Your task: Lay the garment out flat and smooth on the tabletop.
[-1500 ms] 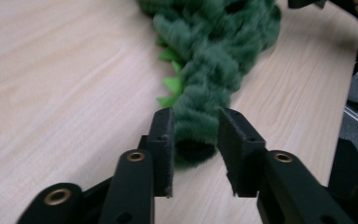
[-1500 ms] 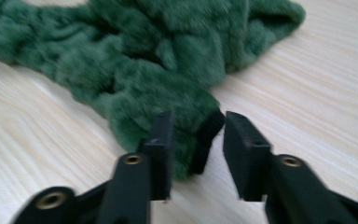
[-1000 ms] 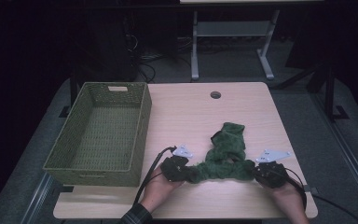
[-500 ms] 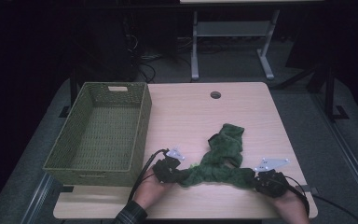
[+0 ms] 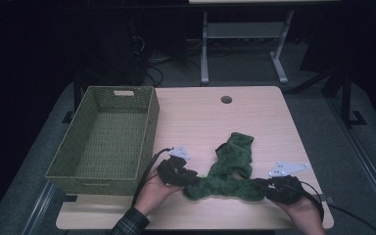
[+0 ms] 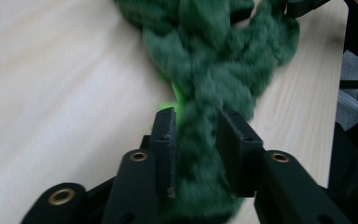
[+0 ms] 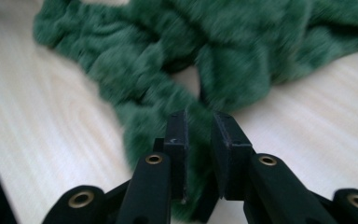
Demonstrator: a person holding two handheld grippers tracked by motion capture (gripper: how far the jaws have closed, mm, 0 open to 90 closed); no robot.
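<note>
A fluffy dark green cloth [image 5: 231, 161] lies stretched along the front of the wooden table [image 5: 200, 122]. My left gripper [image 5: 188, 180] is at its left end and my right gripper [image 5: 264, 186] at its right end. In the left gripper view the cloth [image 6: 214, 56] fills the gap of the left gripper [image 6: 196, 135] and touches both pads. In the right gripper view the right gripper [image 7: 199, 135] has a narrow gap with the cloth [image 7: 168, 46] pinched in it. The jaws of both have just been opening, with the cloth still between them.
A green woven basket [image 5: 152, 122] stands empty at the table's left side, close to my left hand. A round cable hole [image 5: 226, 99] sits near the far edge. Both hands are close to the table's front edge.
Both grippers drew back toward the front edge and rose a little, pulling the cloth's front part out into a line. The jaws now stand slightly apart around the cloth.
</note>
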